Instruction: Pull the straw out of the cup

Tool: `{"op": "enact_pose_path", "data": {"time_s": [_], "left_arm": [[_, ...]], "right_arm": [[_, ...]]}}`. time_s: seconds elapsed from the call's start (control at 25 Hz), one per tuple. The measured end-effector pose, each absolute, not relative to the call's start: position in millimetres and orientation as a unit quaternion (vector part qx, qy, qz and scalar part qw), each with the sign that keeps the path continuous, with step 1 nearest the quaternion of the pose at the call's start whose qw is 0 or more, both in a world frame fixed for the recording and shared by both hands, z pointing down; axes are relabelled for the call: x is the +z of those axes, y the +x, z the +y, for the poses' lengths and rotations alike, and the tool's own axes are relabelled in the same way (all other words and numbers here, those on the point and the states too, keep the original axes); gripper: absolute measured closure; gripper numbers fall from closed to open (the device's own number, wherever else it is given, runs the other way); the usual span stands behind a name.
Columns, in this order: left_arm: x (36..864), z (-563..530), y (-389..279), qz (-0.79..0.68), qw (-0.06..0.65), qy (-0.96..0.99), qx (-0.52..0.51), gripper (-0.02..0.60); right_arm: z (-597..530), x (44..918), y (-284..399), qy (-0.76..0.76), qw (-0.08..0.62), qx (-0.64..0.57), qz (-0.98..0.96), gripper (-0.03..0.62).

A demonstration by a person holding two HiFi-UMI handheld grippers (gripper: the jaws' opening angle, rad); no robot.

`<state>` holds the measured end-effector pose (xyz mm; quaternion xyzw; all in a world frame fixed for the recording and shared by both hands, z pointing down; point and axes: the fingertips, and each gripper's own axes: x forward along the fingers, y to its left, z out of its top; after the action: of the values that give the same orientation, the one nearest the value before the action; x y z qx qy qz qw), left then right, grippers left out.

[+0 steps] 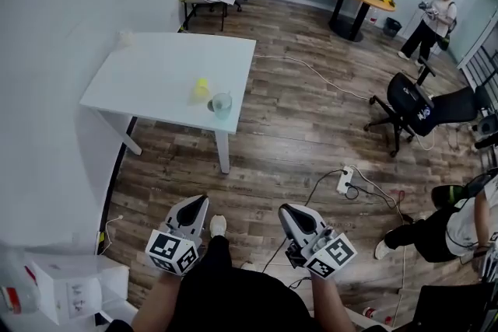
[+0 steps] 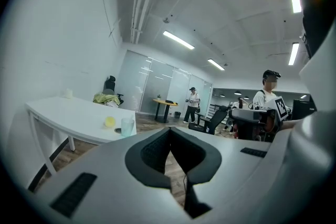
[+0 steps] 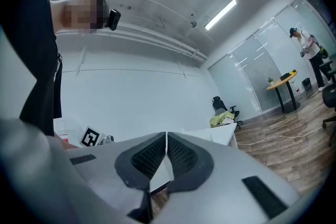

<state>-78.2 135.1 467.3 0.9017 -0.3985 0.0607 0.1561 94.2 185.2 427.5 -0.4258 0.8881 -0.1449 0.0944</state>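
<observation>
Across the wooden floor, well apart from the person, the clear cup (image 1: 222, 104) stands on the white table (image 1: 148, 74) near its front edge, just beside a small yellow thing (image 1: 201, 88); the straw is too small to make out from here. Both tools hang low by the person's body: the left gripper (image 1: 198, 202) has its fingers closed tip to tip on nothing, and the right gripper (image 1: 286, 210) is closed and empty too. Reaching in with the fingers closed this way would likely knock the light cup over or push it off the edge instead of catching the straw. Pulling the straw with the cup unsteadied could lift or tip it, and the floor cable by the power strip (image 1: 343, 181) could snag a foot
</observation>
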Motion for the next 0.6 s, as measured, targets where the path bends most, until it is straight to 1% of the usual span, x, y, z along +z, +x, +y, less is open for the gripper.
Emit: {"op": "enact_pose_path", "data": {"time_s": [0.24,0.6], "left_arm": [[465,79,-88,-0.386,0.157,0.907,0.053,0.568],[466,6,-108,-0.371,0.158,0.914,0.053,0.568]], "right_arm": [[131,426,72,-0.422,0.075,-0.138,0.893,0.571],[55,424,50,-0.442,0.066,-0.132,0.885,0.571]]}}
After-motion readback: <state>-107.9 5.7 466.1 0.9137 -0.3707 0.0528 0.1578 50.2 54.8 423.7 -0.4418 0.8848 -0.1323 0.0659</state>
